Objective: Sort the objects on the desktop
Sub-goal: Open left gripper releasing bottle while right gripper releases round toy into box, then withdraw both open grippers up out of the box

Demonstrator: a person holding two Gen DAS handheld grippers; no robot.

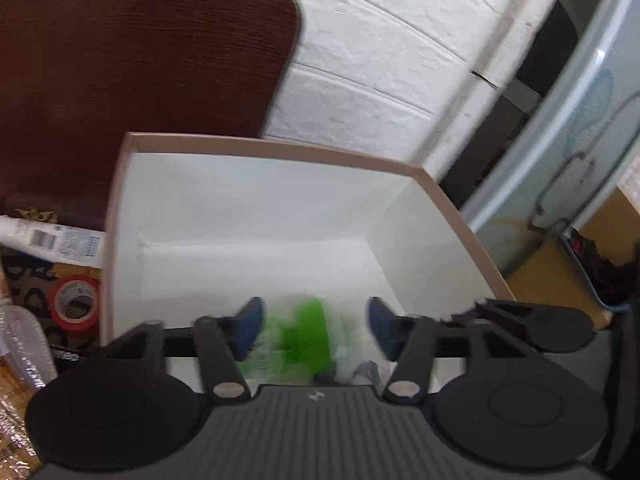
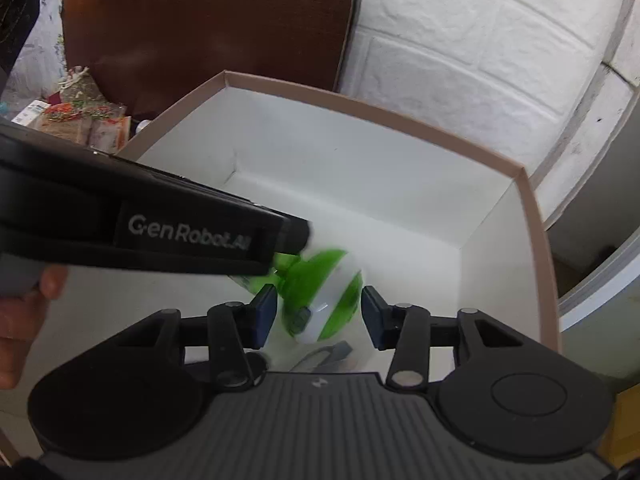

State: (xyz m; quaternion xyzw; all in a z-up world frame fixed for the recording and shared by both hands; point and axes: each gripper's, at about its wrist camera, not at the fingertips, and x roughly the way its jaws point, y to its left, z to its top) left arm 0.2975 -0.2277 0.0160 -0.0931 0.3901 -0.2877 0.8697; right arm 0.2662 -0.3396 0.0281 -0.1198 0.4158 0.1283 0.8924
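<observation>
Over the white box (image 2: 400, 152), near end: both my grippers, left (image 1: 316, 328) and right (image 2: 319, 316), stand apart, pads clear of the blurred green-and-white object (image 2: 324, 296). Best withdraw straight upward, avoiding the box walls.

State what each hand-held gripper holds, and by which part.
Nothing. The left hand-held gripper and right hand-held gripper are open; the green-and-white item, blurred, lies between their pads over the box, ungripped.
</observation>
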